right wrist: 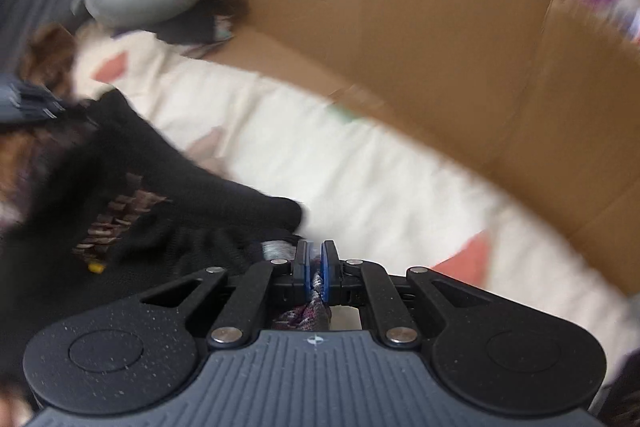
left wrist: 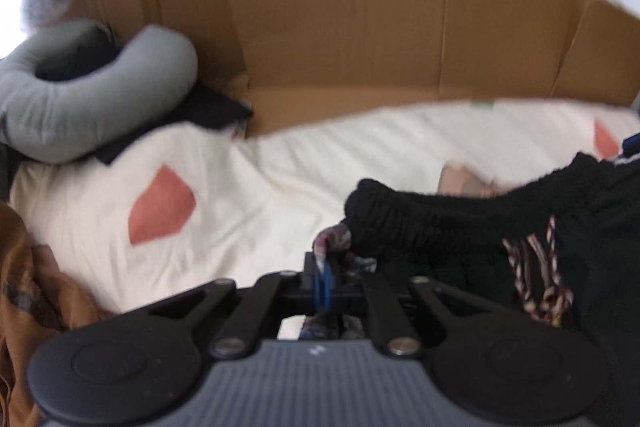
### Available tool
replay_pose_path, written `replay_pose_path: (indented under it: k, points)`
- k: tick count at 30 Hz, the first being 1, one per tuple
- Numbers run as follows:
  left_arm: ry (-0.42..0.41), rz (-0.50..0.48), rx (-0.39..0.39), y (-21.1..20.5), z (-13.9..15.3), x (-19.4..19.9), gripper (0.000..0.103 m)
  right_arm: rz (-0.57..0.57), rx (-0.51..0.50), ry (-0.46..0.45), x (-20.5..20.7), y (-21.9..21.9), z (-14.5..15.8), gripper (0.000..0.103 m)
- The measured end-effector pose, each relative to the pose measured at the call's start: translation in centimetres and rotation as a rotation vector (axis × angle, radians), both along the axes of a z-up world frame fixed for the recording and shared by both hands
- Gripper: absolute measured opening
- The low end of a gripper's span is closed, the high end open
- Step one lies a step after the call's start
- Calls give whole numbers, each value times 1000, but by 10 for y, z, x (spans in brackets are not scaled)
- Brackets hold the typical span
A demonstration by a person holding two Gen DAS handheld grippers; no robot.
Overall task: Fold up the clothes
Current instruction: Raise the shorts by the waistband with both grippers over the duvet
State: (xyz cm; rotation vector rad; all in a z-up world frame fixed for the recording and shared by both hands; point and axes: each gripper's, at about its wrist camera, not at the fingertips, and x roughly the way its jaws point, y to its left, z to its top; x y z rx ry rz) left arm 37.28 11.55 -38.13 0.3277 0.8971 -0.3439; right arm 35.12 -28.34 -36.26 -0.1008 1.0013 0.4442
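A black garment (left wrist: 460,223) with a gathered elastic waistband and a patterned drawstring stretches from the middle to the right of the left wrist view, lifted above the cream bed sheet (left wrist: 248,187). My left gripper (left wrist: 322,279) is shut on a patterned corner of it. In the right wrist view the same black garment (right wrist: 160,195) hangs to the left. There my right gripper (right wrist: 315,267) is shut on a patterned fold of the cloth, pinched between its blue pads (right wrist: 329,267).
Brown cardboard panels (left wrist: 400,27) stand along the far edge of the bed. A grey curved pillow (left wrist: 80,95) lies at the back left on dark cloth. A brown garment (left wrist: 24,287) sits at the near left. Pink patches mark the sheet (right wrist: 380,187).
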Motion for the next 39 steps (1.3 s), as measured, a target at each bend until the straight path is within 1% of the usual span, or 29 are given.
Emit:
replay_pose_path:
  k: [1, 3, 4, 5, 7, 8, 11, 15, 19, 21, 24, 26, 28, 29, 30, 31, 32, 33, 35, 39]
  points:
    - [10, 4, 5, 2, -5, 1, 3, 0, 20, 24, 1, 0, -7, 8]
    - [26, 9, 3, 5, -11, 2, 3, -2, 18, 37, 0, 1, -19, 10]
    - [29, 9, 4, 5, -13, 2, 3, -3, 17, 43, 0, 2, -25, 13]
    - [31, 9, 5, 5, -14, 2, 3, -6, 16, 47, -1, 3, -30, 25]
    - [36, 7, 9, 5, -15, 2, 3, -16, 18, 47, 1, 2, -36, 39]
    - [39, 6, 10, 4, -16, 2, 3, -17, 28, 50, 3, 1, -39, 42]
    - [50, 4, 13, 4, -18, 3, 3, -7, 53, 61, 9, 3, -49, 42]
    - [59, -1, 23, 2, -22, 5, 3, 43, 32, 67, 15, 14, -63, 43]
    - [65, -1, 30, 0, -27, 3, 3, 37, 43, 51, 16, 19, -67, 45]
    - [69, -1, 35, 0, -30, 3, 3, 46, 32, 38, 16, 25, -68, 45]
    - [75, 2, 40, -2, -34, 3, 3, 61, 4, 19, 14, 35, -66, 43]
    - [80, -1, 51, -4, -38, 4, 3, 91, -41, -3, 9, 45, -64, 37]
    - [84, -7, 66, -7, -42, 4, 4, 123, -85, -25, 3, 57, -62, 34]
    - [87, -9, 72, -8, -45, 4, 4, 127, -93, -27, 3, 60, -62, 31]
    - [88, -6, 74, -9, -46, 5, 4, 123, -89, -22, 3, 62, -62, 31]
    - [90, -2, 76, -10, -47, 5, 4, 119, -82, -16, 4, 63, -63, 28]
    - [91, 2, 77, -11, -48, 5, 4, 115, -74, -10, 6, 65, -63, 22]
    - [90, 5, 78, -11, -48, 5, 4, 115, -71, -8, 6, 66, -63, 20]
    - [85, 0, 84, -12, -47, 4, 3, 129, -80, -22, 3, 69, -62, 11]
    - [38, -9, 88, -9, -40, -3, 3, 116, -78, -38, -3, 65, -55, 8]
